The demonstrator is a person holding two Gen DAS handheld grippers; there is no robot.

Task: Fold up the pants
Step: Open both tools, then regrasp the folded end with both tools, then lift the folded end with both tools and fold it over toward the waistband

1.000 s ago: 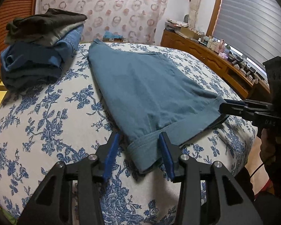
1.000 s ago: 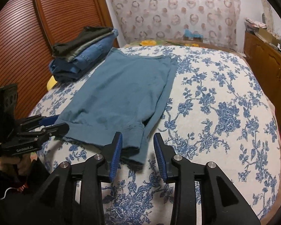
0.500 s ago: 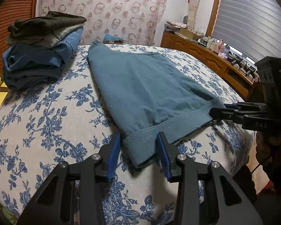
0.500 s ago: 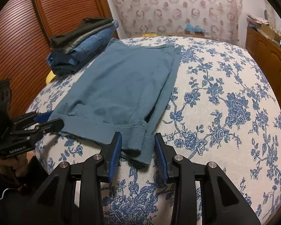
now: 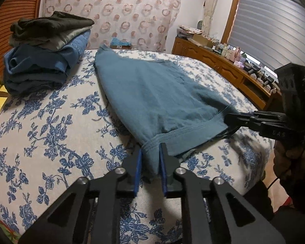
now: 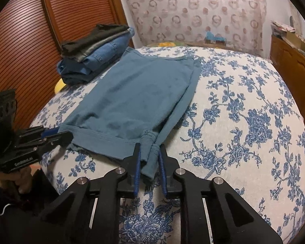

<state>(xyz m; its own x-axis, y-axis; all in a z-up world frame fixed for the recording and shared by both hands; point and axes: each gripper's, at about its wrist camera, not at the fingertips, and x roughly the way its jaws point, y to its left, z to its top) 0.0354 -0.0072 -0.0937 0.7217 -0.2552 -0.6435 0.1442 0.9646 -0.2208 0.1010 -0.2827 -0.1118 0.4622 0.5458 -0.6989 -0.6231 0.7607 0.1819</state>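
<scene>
The teal pants [image 5: 152, 95] are laid flat on the bed [image 5: 50, 122], and their long axis runs straight away from both tongs toward the far end, where the patterned headboard [image 5: 116, 10] stands. The near hem is held at its 2 corners. The left gripper [image 5: 149, 156] is closed narrowly on the hem corner at its own side, with cloth pinched between the blue pads. The right gripper [image 6: 149, 154] is likewise closed on the opposite corner, where the fabric is bunched into a small roll. Each gripper is seen side-on in the other view, at the far end of the same hem: the right gripper [image 5: 240, 120] and the left gripper [image 6: 57, 136]. Neither hand is nearer; the hem is stretched between them, just lifted off the cover. The coming move is judged to be a carry of this hem forward along the long axis, toward the far edge of the pants, so that the length is halved.

The bed is covered in a white cloth with blue flowers. A stack of folded clothes [image 5: 44, 55] is set to the left of the pants, near but apart. A wooden sideboard [image 5: 223, 67] with small bottles is lined along the right wall, under a shuttered window [image 5: 274, 28].
</scene>
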